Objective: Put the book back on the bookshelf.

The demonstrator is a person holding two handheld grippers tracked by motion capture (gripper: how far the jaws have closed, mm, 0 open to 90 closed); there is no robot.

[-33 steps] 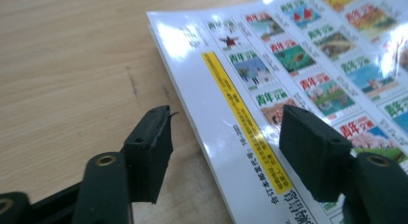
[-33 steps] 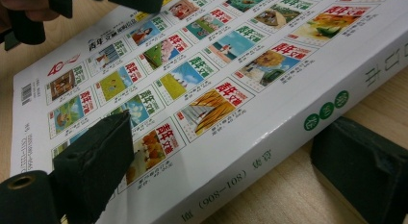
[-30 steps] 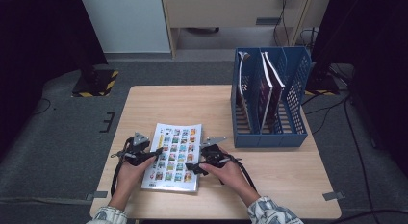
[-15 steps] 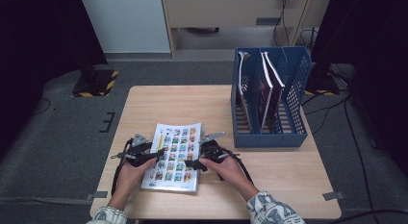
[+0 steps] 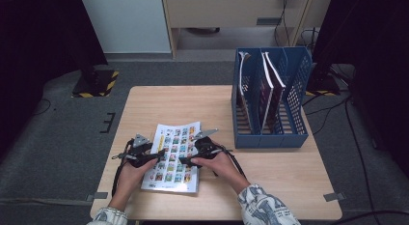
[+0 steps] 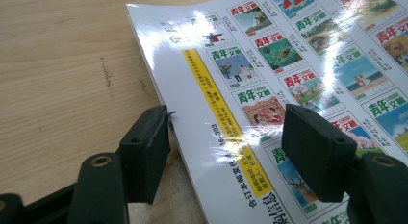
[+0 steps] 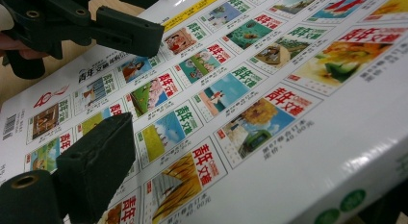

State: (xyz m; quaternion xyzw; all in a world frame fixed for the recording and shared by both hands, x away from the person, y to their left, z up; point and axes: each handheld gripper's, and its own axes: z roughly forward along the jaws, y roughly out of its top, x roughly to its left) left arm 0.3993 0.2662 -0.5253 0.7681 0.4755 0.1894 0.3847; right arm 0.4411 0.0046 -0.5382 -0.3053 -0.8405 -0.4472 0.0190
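Observation:
A glossy magazine (image 5: 172, 152) with a grid of small cover pictures lies flat on the wooden table (image 5: 193, 104). My left gripper (image 5: 155, 156) is at its left edge. In the left gripper view my left gripper (image 6: 231, 132) is open, one pad on the bare wood and the other over the cover (image 6: 288, 65), astride the edge. My right gripper (image 5: 187, 161) reaches in from the magazine's right side. In the right gripper view my right gripper (image 7: 250, 171) stands wide apart, one pad (image 7: 98, 156) above the cover and the other jaw low beside the thick near edge (image 7: 346, 176).
A blue slotted file rack (image 5: 294, 133) stands at the table's right rear, with several books or magazines (image 5: 264, 90) upright in it. The person's hands and patterned sleeves (image 5: 260, 208) come in from the front edge. My left gripper (image 7: 115, 27) shows at the top left of the right gripper view.
My right gripper has slid left, from beside the magazine's right edge to over it. My left gripper has stayed in place, jaws unchanged. The magazine has not moved.

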